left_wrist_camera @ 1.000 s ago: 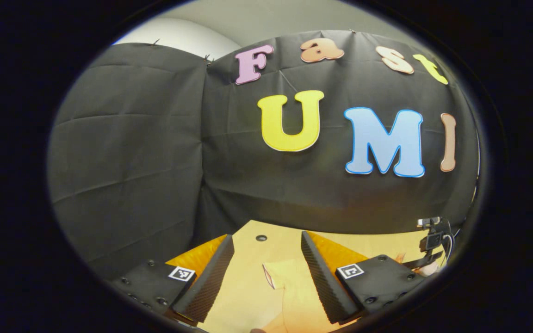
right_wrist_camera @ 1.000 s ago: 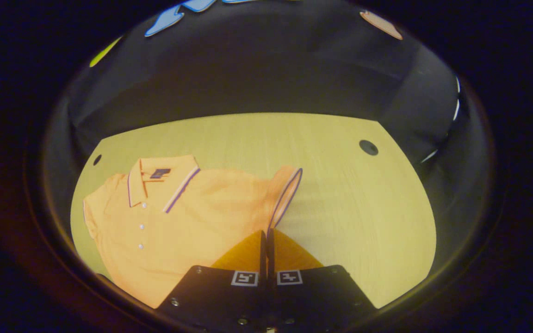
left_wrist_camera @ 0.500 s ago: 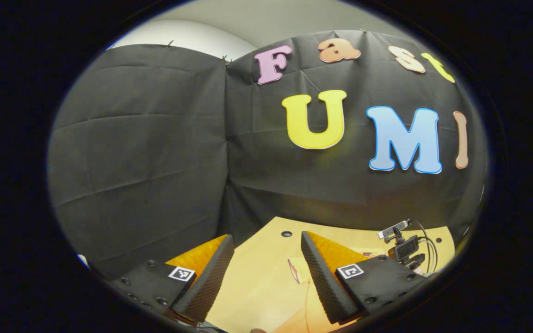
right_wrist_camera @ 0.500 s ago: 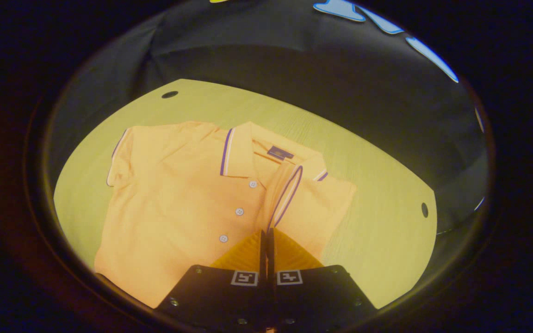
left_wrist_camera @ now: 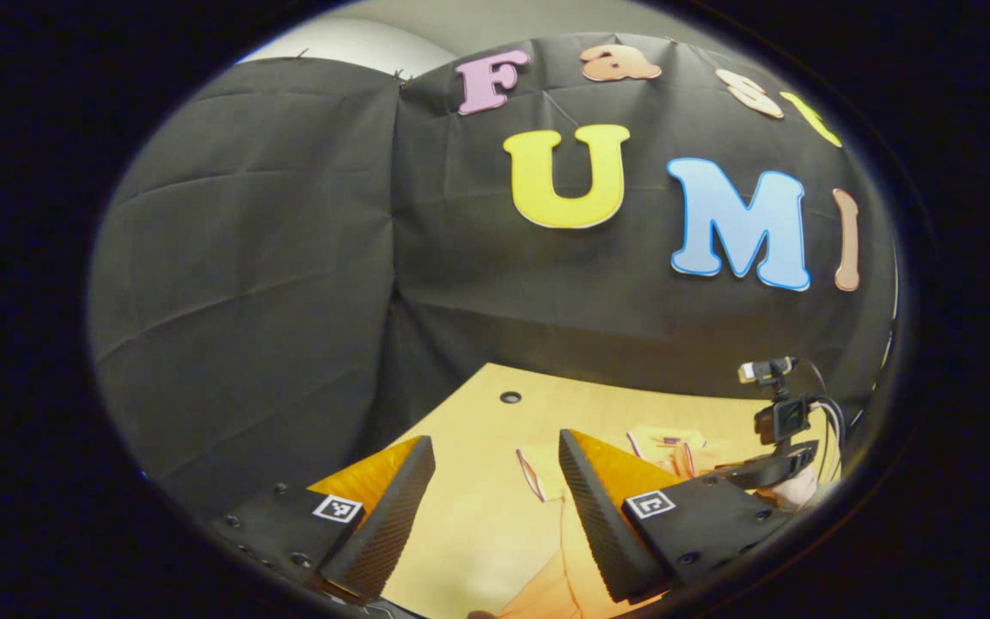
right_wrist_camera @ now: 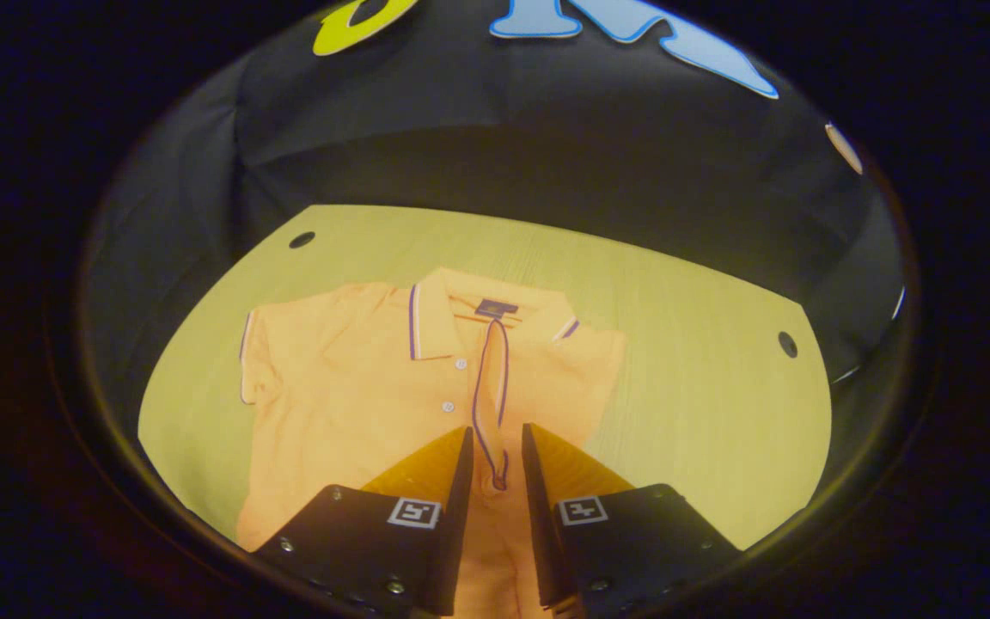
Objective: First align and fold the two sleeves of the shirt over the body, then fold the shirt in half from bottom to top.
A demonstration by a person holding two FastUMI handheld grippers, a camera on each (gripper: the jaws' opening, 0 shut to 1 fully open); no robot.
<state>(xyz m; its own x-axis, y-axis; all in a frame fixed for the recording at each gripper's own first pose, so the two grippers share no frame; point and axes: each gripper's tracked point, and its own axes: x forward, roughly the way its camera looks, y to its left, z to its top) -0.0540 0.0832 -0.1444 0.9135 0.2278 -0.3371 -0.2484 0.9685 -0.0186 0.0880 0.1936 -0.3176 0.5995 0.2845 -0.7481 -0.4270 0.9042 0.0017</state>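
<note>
An orange polo shirt [right_wrist_camera: 349,387] lies flat on the wooden table [right_wrist_camera: 701,387], collar [right_wrist_camera: 452,309] at the far side. One sleeve [right_wrist_camera: 488,378] is folded over the body. Its striped cuff runs from the collar down into the gap of my right gripper [right_wrist_camera: 495,434], which is open with its fingers apart on either side of the cuff. The other sleeve [right_wrist_camera: 256,361] lies spread out to the left. My left gripper [left_wrist_camera: 495,451] hovers open with nothing in it above the table's left part, and a shirt sleeve [left_wrist_camera: 540,464] shows between its fingers.
The table has round holes [right_wrist_camera: 302,240] near its far corners, one [right_wrist_camera: 787,345] on the right. Black cloth walls stand close behind. In the left gripper view a small camera rig [left_wrist_camera: 780,413] and a hand [left_wrist_camera: 797,488] sit at the right.
My right gripper carried the sleeve across the body toward the collar, then opened and let it go. The left gripper stayed open and tilted down a little.
</note>
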